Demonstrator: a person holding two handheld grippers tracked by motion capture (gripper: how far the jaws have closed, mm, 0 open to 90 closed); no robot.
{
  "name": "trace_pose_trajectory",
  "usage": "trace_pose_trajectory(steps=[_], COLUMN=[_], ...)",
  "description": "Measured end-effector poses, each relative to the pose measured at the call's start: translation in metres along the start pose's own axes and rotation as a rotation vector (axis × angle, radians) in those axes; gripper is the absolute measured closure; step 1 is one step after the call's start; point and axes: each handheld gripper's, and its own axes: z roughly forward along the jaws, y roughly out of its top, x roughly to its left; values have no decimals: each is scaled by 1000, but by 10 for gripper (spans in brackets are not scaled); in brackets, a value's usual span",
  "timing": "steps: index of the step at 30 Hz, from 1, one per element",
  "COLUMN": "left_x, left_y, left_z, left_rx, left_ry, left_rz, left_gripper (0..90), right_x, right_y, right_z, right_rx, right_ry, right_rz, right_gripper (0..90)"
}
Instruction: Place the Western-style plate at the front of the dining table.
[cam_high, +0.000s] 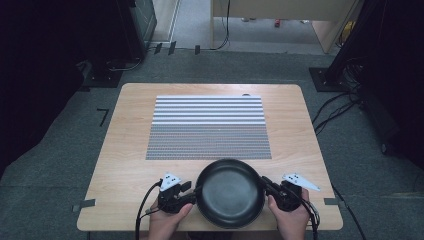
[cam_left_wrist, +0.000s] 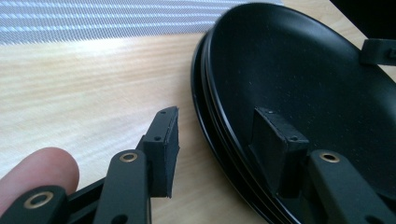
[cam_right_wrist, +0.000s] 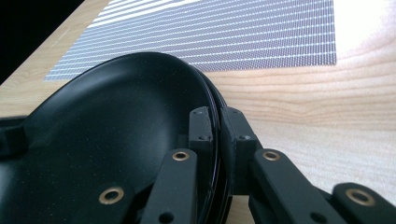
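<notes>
Plainly, two grippers meet at a black pan near the bottom centre of the high view.

No brand, label or writing can be read on anything. The black pan (cam_high: 230, 192) sits on the wooden table (cam_high: 125, 145), at its near edge, just below the striped mat (cam_high: 209, 127) that covers the table's middle. At the lower right, the right gripper (cam_right_wrist: 218, 128) is clenched on the pan's rim, one jaw inside and one outside, both pressing it. At the lower left, the left gripper (cam_left_wrist: 224, 140) straddles the opposite rim with one jaw inside the pan and the other outside and clear of it, so it is not gripping. A fingertip (cam_left_wrist: 37, 172) shows in the lower left of the left gripper view. Dark stands and cables (cam_high: 340, 107) lie on the grey floor around the table, well apart from the pan.
</notes>
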Motion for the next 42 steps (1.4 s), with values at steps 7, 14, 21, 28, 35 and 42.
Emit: trace_pose_trajectory(steps=[7, 14, 21, 28, 35, 42], left_x=[-7, -12, -10, -7, -5, 0], left_y=[-5, -7, -6, -4, -3, 1], left_z=[6, 5, 2, -1, -3, -14], left_rx=[20, -7, -21, -31, -26, -51], left_ry=[-35, -1, -15, -38, -39, -35], left_rz=[-25, -43, -49, -68, -78, -94], left_gripper=[524, 539, 561, 593, 614, 663], right_x=[2, 3, 8, 16, 13, 17], right_y=[-2, -3, -5, -9, -9, -12], right_z=[0, 3, 7, 13, 14, 19], right_rx=[-12, -30, -37, -43, -39, -28], right_ry=[-14, -23, -18, -13, 12, 62], right_rz=[14, 16, 10, -5, 11, 22], right_gripper=[841, 842, 836, 822, 820, 786])
